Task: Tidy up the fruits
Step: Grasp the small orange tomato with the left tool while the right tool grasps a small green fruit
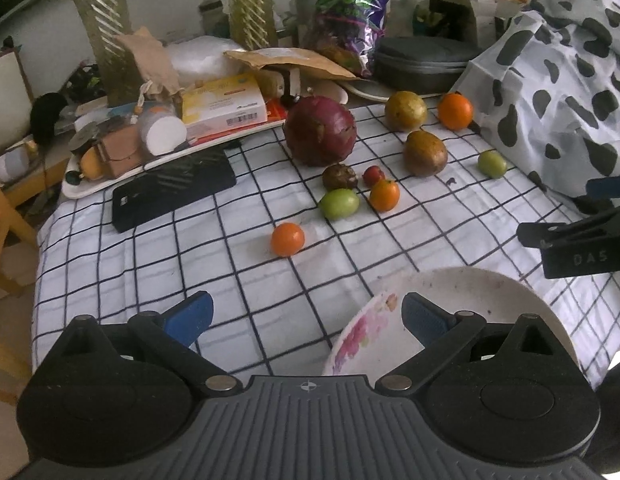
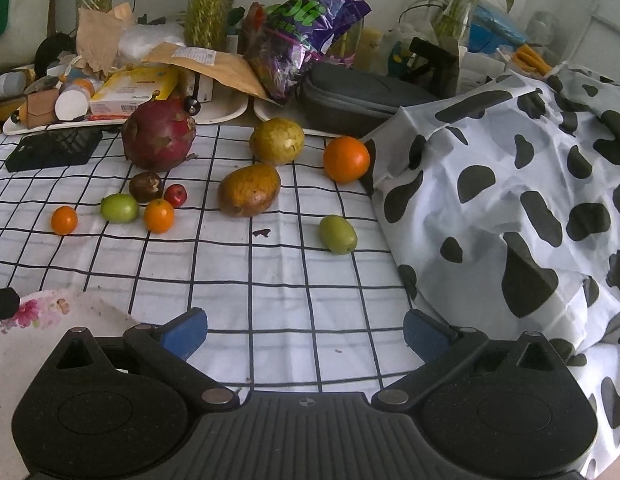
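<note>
Left wrist view first: fruit is scattered loose over the checked cloth (image 1: 270,280) on the desk, nothing sorted yet. Take the dragon fruit (image 1: 320,130) as the landmark. Just in front of it huddle a dark passion fruit (image 1: 340,176), a small red fruit (image 1: 374,175), a green one (image 1: 339,204) and a small orange (image 1: 384,195); another small orange (image 1: 287,239) sits alone, nearer the camera. Right of the dragon fruit lie two mangoes (image 1: 425,153), a bigger orange (image 1: 455,111) and a second green fruit (image 1: 491,163).

Handling, by my read: the little round ones are light, firm and ready to roll, so pinch them across the middle. The mangoes look heavier and smooth-skinned; grip across the short axis. The dragon fruit looks too fat for an easy pinch.

Left tongs (image 1: 306,314) are spread wide, empty, touching nothing, hanging over the near edge of the cloth with a flowered plate (image 1: 470,280) under the right finger. Right wrist view: right tongs (image 2: 306,334) likewise gape wide, holding nothing, above bare cloth well short of the fruit, a spotted sheet (image 2: 510,200) to their right.
</note>
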Tool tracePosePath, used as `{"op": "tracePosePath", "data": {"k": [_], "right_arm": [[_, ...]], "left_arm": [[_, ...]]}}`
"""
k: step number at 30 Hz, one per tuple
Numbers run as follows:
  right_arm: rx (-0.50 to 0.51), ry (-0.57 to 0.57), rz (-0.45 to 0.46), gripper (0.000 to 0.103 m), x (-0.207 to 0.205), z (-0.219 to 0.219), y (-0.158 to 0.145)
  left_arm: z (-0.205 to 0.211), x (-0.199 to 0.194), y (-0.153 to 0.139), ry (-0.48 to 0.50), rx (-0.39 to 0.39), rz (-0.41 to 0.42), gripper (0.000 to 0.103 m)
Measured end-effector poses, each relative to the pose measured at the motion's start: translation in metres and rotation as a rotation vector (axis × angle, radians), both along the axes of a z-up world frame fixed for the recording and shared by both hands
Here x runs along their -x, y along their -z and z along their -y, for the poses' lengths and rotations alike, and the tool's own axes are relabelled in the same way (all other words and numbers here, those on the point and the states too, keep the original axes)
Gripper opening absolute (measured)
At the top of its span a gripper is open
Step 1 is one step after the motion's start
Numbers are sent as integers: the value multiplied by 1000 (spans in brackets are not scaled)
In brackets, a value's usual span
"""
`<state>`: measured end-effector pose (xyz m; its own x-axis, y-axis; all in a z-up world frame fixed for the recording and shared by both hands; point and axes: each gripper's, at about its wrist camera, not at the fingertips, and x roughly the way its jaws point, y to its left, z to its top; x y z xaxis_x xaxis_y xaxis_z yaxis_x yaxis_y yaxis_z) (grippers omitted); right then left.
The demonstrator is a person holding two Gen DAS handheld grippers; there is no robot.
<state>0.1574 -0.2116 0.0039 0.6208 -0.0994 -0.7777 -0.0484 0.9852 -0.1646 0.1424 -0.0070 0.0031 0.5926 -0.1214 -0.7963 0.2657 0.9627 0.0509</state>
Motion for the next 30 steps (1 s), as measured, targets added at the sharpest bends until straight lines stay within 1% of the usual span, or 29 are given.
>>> {"op": "tracePosePath", "data": {"k": [7,10,11,13,16,18,19,20,21,22,23,26,30], "right_arm": [[-13,17,-25,103,-22,8,8],[-18,30,-31,103,-34,12,13],[-26,34,-30,103,-37,14,14],[-42,42,-26,103,-45,17,15],[-68,45,-16,103,-56,23,17],[-76,43,-13,103,-62,27,18],[-78,40,-11,103,-66,29,18],[-78,37,-7,103,-68,31,18],[-77,36,-4,103,-70,33,18],[-76,38,-1,103,-73,37,19],[-78,36,4,103,-75,40,19],[-101,18,-5,103,-82,48,22],[-144,-16,-11,103,-90,58,26]], "left_arm": [[-14,-29,3,-1,68,1,102],[-16,-43,9,22,67,-4,100],[-15,-47,11,39,61,1,87],[-13,-56,17,74,40,-5,76],[-8,-66,26,120,7,3,75],[-6,-72,30,143,2,3,72],[-5,-75,33,153,3,0,60],[-5,-78,35,160,1,-10,53],[-5,-81,38,161,-1,-23,51],[-6,-84,41,164,4,-34,37],[-7,-87,43,166,11,-50,26],[-13,-89,42,159,49,-61,25],[-13,-86,37,165,55,-47,25]]}}
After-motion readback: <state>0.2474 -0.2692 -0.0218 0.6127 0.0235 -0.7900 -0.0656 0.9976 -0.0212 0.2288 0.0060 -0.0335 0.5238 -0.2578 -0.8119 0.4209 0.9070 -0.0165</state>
